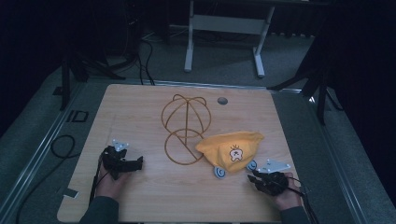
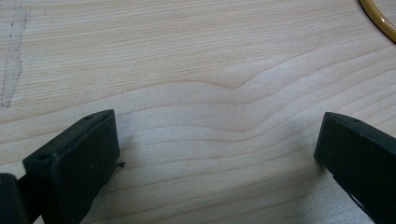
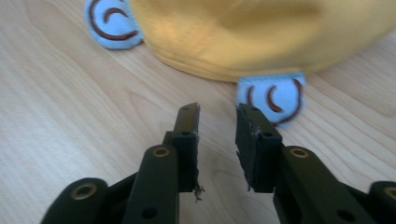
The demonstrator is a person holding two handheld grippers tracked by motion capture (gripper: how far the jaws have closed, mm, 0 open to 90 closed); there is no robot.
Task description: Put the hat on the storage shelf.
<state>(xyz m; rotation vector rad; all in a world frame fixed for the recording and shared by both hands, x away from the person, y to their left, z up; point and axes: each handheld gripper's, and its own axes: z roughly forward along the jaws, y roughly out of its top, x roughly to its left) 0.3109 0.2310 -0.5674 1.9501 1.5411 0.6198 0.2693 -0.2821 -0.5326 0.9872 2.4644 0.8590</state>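
A yellow fabric hat [image 1: 231,149] with a cartoon face and two pale blue ears lies on the wooden table [image 1: 140,112], right of centre. A gold wire stand [image 1: 186,126], a dome above a flat ring, rests just left of it. My right gripper [image 1: 253,178] sits near the front right, its tips close to the hat's right ear [image 3: 275,95]. In the right gripper view the gripper [image 3: 217,109] is open by a narrow gap with nothing in it, and the hat [image 3: 261,32] is ahead. My left gripper [image 1: 139,162] stands wide open and empty [image 2: 219,121] over bare wood; the stand's ring [image 2: 378,21] curves past its corner.
A small grey disc [image 1: 222,100] is set in the table near the far edge. Beyond the table stands a white frame with legs [image 1: 188,42]. Black cables [image 1: 63,144] loop on the floor at the left. The person's hands rest near the front edge.
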